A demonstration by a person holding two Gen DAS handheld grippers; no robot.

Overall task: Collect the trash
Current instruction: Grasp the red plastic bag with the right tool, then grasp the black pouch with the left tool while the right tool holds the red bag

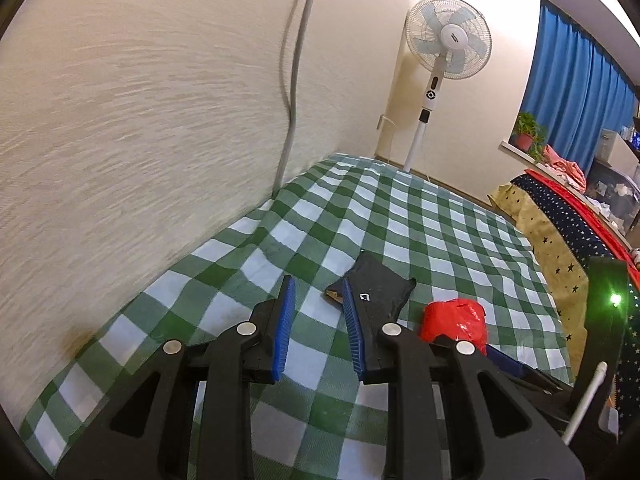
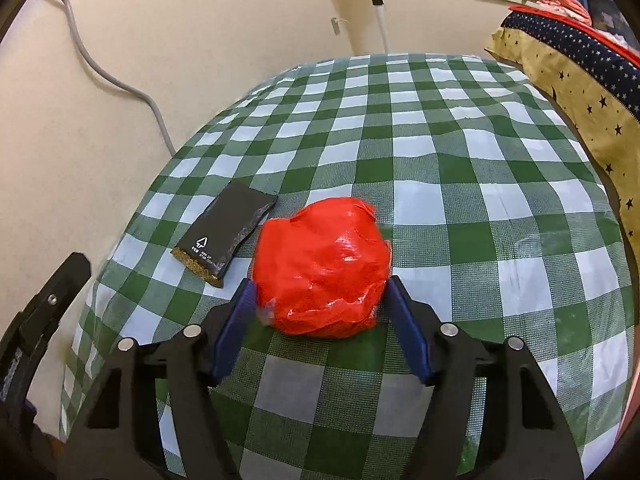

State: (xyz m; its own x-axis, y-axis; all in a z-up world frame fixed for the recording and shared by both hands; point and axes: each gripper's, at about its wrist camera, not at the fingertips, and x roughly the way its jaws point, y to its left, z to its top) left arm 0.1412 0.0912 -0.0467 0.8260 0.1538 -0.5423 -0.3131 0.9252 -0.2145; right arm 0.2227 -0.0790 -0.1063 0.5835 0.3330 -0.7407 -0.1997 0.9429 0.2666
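Crumpled red plastic bag (image 2: pixel 322 266) resting on the green-and-white checked cloth of the desk (image 2: pixel 460 168), flanked by the blue pads of the right tool (image 2: pixel 322 326), spread wide and not yet pressing. Flat black foil wrapper with a torn gold edge (image 2: pixel 226 234) lying just beside it, nearer the cream wall. Left tool (image 1: pixel 318 326) released as well, gripping nothing, aimed at the same wrapper (image 1: pixel 380 290), its right pad overlapping the near edge. Likely trouble: slick, puffy plastic squashing or squirting out forward under a closing grip, since only the near half sits between the pads; thin wrapper sliding on the cloth or dragging a fold of fabric up with it; both tools crowding one corner and knocking together. No bin or collecting bag anywhere in view. Contents of the red bag impossible to judge. Wall in the left view smeared by blur; white standing fan (image 1: pixel 448 38) cut off in the right view.
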